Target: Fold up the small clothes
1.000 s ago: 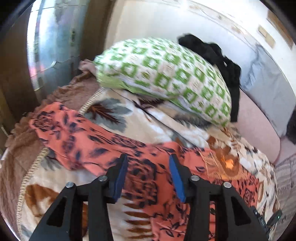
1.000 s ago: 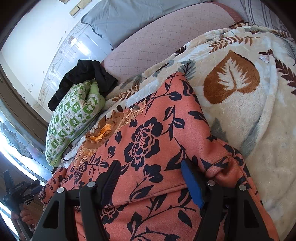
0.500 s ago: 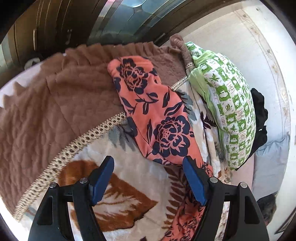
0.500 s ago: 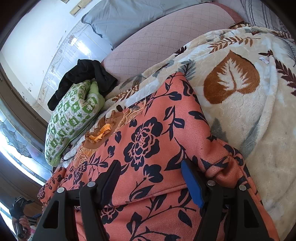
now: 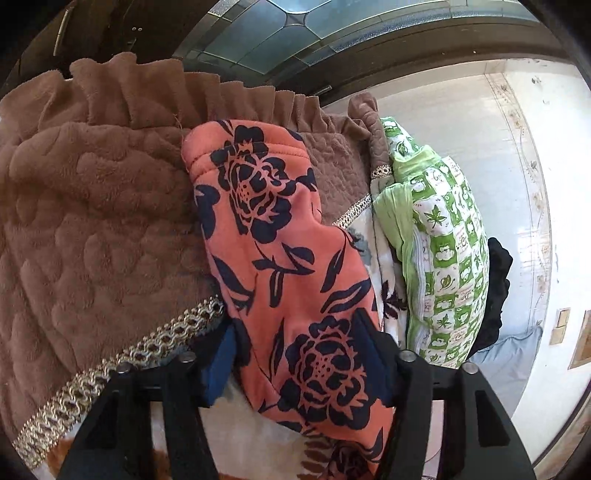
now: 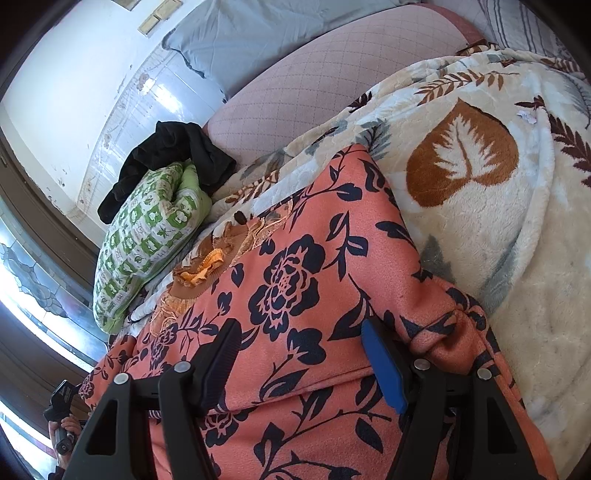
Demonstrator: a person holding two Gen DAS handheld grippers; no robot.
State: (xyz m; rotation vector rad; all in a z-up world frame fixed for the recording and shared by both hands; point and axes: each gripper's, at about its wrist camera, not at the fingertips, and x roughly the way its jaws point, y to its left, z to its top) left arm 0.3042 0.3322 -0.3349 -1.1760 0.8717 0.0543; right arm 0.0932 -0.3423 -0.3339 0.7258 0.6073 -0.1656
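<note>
Lying spread across a leaf-patterned blanket (image 6: 491,206) on the bed, the orange floral garment (image 6: 295,302) is seen at two different ends in the two views. Only in the left wrist view is a sleeve of the garment (image 5: 273,258) shown, its hemmed cuff resting on a brown embossed blanket (image 5: 92,221) with a braided trim, beneath dark patterned window glass. Only in the right wrist view are the body of the garment, its lace-trimmed neckline, a pink quilted cover (image 6: 325,85) and a grey-blue pillow (image 6: 266,33) shown. A green-and-white pillow (image 5: 443,258) with a black cloth (image 5: 495,295) behind it is seen in both views. At the lower left edge of the right wrist view, a hand (image 6: 64,430) gripping a black handle is caught.

The sleeve is straddled by the left gripper (image 5: 295,354): fabric lies between the jaws, which are closing, and the right-hand finger is already pressed against the cloth, while the blue pad on the other side is partly hidden by it, so a firm clamp cannot be confirmed. The right gripper (image 6: 303,354) is held with its jaws spread wide over the garment's body, just above a fold line; the cloth lies between and under the jaws, and no pinch is seen.
</note>
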